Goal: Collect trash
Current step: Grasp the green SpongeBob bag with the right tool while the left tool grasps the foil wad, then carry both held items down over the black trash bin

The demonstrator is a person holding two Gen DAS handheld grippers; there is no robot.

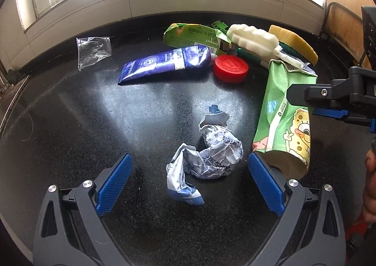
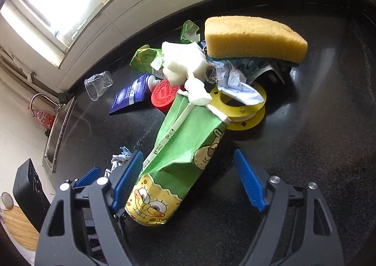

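Step in hand: approach to grasp; nothing is lifted yet, judged from every item lying on the dark speckled tabletop (image 1: pixel 70 125).
Left tool (image 1: pixel 189 173): jaws wide, straddling the crumpled white printed paper wad (image 1: pixel 211 150) at lower centre of the left wrist view; pads clear of it.
Right tool (image 2: pixel 188 181): jaws moderately wide around the green cartoon-printed paper pack (image 2: pixel 181 148), lower centre of the right wrist view. Left pad is at or touching the pack's side; right pad stands apart. No grip made.
Next move, left: lower slightly, then close on the wad's bulk, not its loose tail.
Next move, right: close squarely across the pack; it looks soft and will likely dent.
Other trash: blue squeeze tube (image 1: pixel 164 64), red round lid (image 1: pixel 231 68), clear crushed plastic cup (image 1: pixel 94 51), yellow sponge (image 2: pixel 253 38), yellow tape spool (image 2: pixel 244 111), green carton (image 1: pixel 190 34), white foam brush (image 1: pixel 251 39).
Legible writing: wad shows printed characters, unreadable; lid embossing unreadable; pack carries a recycling mark.
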